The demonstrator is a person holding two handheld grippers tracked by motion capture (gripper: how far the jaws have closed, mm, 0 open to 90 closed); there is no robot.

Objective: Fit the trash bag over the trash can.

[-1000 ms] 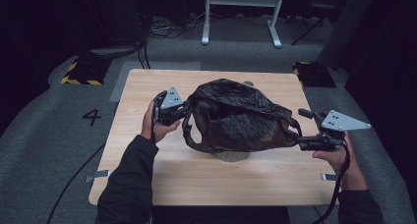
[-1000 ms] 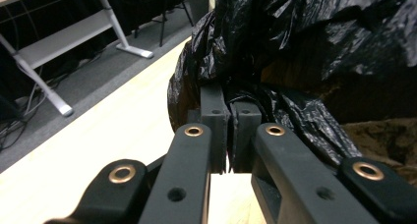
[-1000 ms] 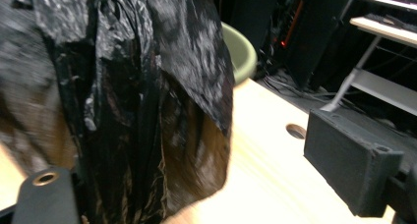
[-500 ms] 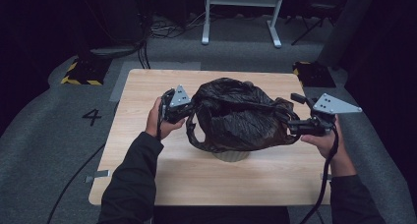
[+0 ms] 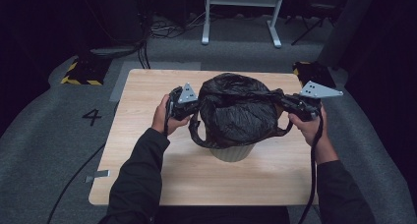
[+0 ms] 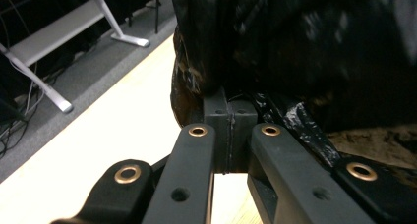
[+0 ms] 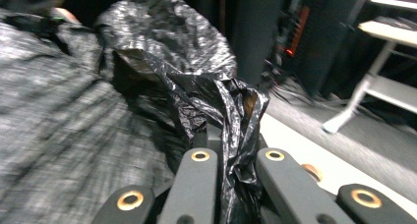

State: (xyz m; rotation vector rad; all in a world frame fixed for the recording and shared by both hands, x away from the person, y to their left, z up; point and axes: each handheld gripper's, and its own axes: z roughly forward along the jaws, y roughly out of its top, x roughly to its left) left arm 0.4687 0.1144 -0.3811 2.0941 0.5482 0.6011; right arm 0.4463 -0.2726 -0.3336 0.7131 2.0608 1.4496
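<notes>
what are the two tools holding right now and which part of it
Both hold the crinkled black plastic bin bag over the pale round bin. The left tool pinches its left edge; the right tool clamps a gathered strip of its right edge.

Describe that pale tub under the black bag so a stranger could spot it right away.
Start at the wooden table in the middle of the grey floor. At its centre a crinkled black plastic bag bulges between the left gripper and the right gripper. The tub peeks out beneath the bag's near edge: pale and smooth-walled, where all around it is black.
</notes>
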